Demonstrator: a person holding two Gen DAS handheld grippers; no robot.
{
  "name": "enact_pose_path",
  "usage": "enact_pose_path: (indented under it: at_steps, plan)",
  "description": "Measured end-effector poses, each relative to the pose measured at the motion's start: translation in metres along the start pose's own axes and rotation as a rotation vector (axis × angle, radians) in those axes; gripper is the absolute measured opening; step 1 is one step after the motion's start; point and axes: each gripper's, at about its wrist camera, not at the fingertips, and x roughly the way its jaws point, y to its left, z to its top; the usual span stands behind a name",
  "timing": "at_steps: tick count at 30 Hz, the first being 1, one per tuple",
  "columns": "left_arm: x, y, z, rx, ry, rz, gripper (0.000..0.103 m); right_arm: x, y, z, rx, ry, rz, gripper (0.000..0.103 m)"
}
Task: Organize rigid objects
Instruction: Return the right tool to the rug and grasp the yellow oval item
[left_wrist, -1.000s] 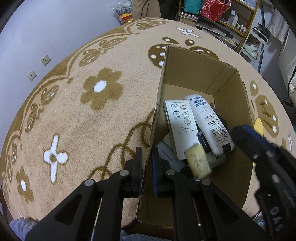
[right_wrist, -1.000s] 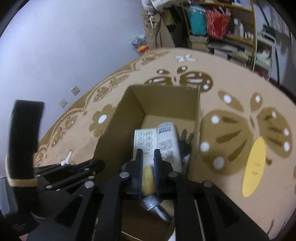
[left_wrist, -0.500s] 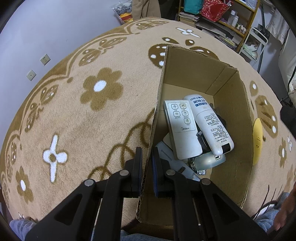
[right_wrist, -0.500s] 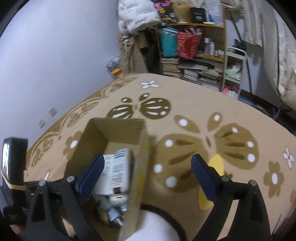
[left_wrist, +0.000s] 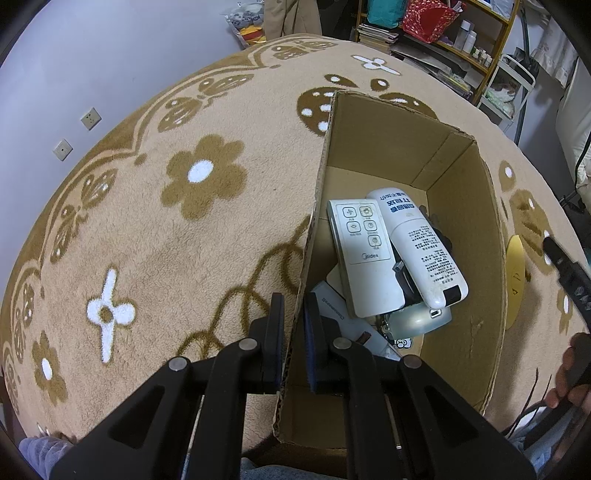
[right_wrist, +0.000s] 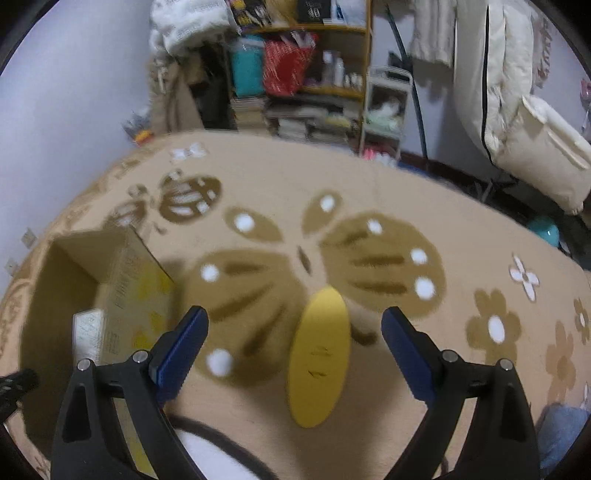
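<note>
the right gripper (right_wrist: 293, 341), which a second ago is pinched on a small yellow item over the box (left_wrist: 465, 236), now stands wide open and empty, swung away from the box toward the carpet (right_wrist: 369, 192). the yellow item no longer shows between its fingers, and i cannot pick it out in the box from the left view; most likely it has dropped in among the other things. so that placement looks done, and the next target seems to be the yellow disc (right_wrist: 319, 356), which lies flat on the carpet between the open fingers, just right of the box.

the left gripper (left_wrist: 293, 328) is unchanged: closed narrow on the box's near-left wall, steadying it.

inside the box lie two white remotes side by side, one with buttons up (left_wrist: 364, 254) and one with print up (left_wrist: 419, 245), overlapping a pale rounded gadget (left_wrist: 421, 319) and a flat white piece (left_wrist: 332, 310) below.
</note>
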Motion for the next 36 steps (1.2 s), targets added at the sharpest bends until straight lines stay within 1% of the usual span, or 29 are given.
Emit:
enact_pose_path:
  at_steps: [6,17,19,20,28,30,32,33,34,35,36]
  plan:
    - [0.0,0.0,0.0,0.004,-0.001,-0.001,0.01,0.033,-0.013,-0.018,0.025,0.088,-0.046,0.1]
    - [0.001,-0.001,0.0,0.008,-0.002,0.003,0.009,0.07,-0.028,-0.041,0.082,0.185,-0.035,0.099]
    - [0.001,-0.001,0.0,0.009,-0.002,0.004,0.009,0.075,-0.03,-0.044,0.095,0.203,-0.028,0.097]
    - [0.001,-0.001,0.0,0.009,-0.002,0.005,0.009,0.077,-0.031,-0.045,0.099,0.208,-0.023,0.094]
    - [0.002,-0.002,0.0,0.008,-0.001,0.003,0.009,0.084,-0.024,-0.046,0.063,0.217,-0.046,0.092]
    - [0.002,-0.001,0.0,0.009,-0.002,0.004,0.009,0.085,-0.023,-0.046,0.056,0.221,-0.05,0.09]
    - [0.001,-0.001,0.0,0.009,-0.002,0.004,0.009,0.085,-0.022,-0.047,0.051,0.222,-0.051,0.085]
    - [0.001,-0.001,0.0,0.009,-0.002,0.004,0.009,0.085,-0.022,-0.046,0.052,0.218,-0.054,0.079]
    - [0.002,-0.001,0.0,0.008,-0.002,0.004,0.009,0.085,-0.021,-0.046,0.054,0.211,-0.061,0.076]
    - [0.001,-0.001,0.0,0.009,-0.002,0.004,0.009,0.085,-0.02,-0.045,0.052,0.206,-0.066,0.071]
    - [0.001,-0.001,0.0,0.008,-0.002,0.004,0.009,0.085,-0.02,-0.045,0.048,0.203,-0.065,0.062]
